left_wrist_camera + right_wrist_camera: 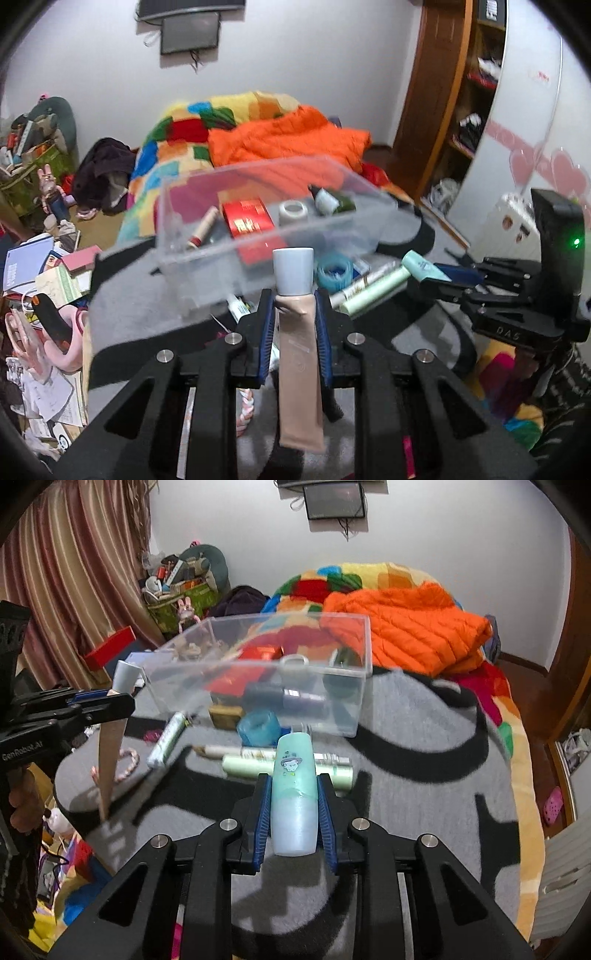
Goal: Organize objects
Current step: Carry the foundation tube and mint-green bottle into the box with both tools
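My left gripper (294, 302) is shut on a beige tube with a grey cap (298, 354), held above the grey blanket in front of the clear plastic box (258, 236). It also shows in the right wrist view (110, 701), where the tube (110, 760) hangs down. My right gripper (293, 782) is shut on a mint-green bottle (293, 794), just short of the box (258, 672). The right gripper shows in the left wrist view (424, 275) with that bottle (421, 267). The box holds a red packet (245, 218), a white jar (293, 212) and a few small tubes.
On the grey blanket (424, 775) in front of the box lie a blue tape roll (258, 729), a pale green tube (251, 766), a slim white tube (168, 740) and a braided band (127, 764). An orange jacket (413, 627) lies behind. Clutter covers the floor at left (44, 288).
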`<state>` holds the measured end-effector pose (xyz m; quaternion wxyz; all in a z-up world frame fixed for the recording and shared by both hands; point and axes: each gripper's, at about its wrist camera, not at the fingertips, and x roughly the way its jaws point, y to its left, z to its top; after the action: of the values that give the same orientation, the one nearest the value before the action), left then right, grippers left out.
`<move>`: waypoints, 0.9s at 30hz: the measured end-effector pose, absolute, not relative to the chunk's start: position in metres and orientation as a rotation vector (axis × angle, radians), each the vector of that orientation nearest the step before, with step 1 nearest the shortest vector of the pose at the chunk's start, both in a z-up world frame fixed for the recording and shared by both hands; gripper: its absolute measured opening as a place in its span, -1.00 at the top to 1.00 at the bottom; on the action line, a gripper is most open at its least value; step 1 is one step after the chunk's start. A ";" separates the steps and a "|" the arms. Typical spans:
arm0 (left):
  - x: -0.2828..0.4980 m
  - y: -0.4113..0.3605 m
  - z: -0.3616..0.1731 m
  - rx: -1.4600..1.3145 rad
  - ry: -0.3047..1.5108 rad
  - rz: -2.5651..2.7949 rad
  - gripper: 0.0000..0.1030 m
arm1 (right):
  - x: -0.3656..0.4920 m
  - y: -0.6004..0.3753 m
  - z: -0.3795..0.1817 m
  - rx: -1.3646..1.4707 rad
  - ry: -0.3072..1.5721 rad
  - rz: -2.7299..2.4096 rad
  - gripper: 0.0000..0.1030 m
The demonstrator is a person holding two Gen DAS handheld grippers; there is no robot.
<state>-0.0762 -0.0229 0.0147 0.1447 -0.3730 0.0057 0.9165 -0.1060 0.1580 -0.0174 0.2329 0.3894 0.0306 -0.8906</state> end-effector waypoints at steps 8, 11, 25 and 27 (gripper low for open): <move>-0.065 -0.035 0.044 -0.935 -0.041 2.724 0.62 | -0.114 0.146 0.015 0.950 0.081 -2.474 0.57; -0.065 -0.039 0.053 -0.896 -0.054 2.752 0.62 | -0.120 0.141 0.025 0.914 0.077 -2.481 0.57; -0.088 -0.045 0.087 -0.746 -0.017 2.916 0.62 | -0.169 0.114 0.052 0.841 0.110 -2.509 0.57; -0.096 -0.046 0.090 -0.745 -0.018 2.935 0.62 | -0.177 0.111 0.051 0.853 0.108 -2.503 0.57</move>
<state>-0.0956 -0.0462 0.0898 0.0565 -0.2457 -0.0059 0.9677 -0.1765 0.1106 0.0514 0.2449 0.3124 0.0395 -0.9170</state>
